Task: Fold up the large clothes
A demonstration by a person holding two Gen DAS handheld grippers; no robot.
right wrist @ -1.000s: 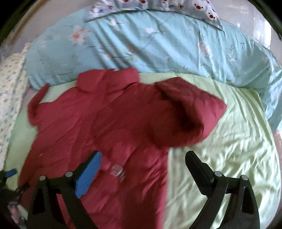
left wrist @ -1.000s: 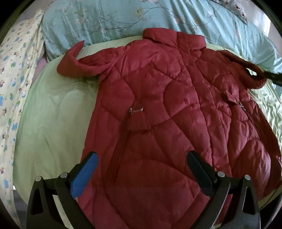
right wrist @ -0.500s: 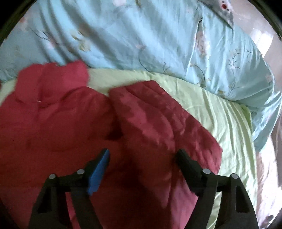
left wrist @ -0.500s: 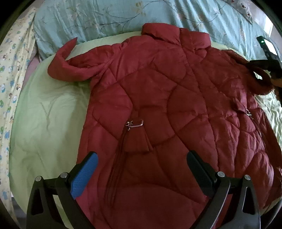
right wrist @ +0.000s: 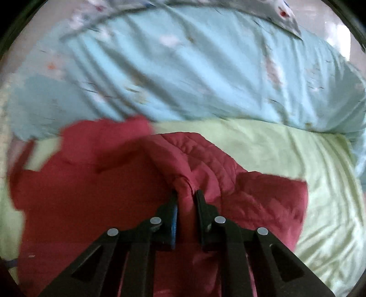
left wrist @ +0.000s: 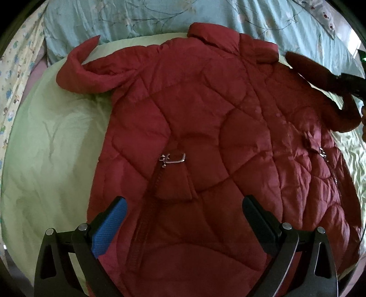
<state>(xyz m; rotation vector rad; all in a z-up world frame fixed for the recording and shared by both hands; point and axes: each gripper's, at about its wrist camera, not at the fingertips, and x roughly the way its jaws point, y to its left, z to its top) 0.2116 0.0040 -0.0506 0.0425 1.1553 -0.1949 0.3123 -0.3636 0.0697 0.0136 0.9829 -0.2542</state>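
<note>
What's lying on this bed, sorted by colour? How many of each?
Red: 1, the quilted coat
Pale green: 1, the sheet
Light blue floral: 1, the duvet
Cream patterned: 1, the cloth at the left edge
Total: 4

Coat (left wrist: pixel 205 128): dark red throughout, stitched in a curved, diamond-like quilt pattern; silver metal buckle (left wrist: pixel 173 158). Sheet (left wrist: pixel 52 146) beneath: plain pale green. Duvet (left wrist: pixel 146 18): light blue, printed with thin dark branches and pale flowers. Cloth (left wrist: pixel 16 59) at left edge: cream with small blue and green motifs. Left gripper (left wrist: pixel 184 213): black, one blue textured pad. Right gripper (right wrist: pixel 186 202): black, blue pad.
</note>
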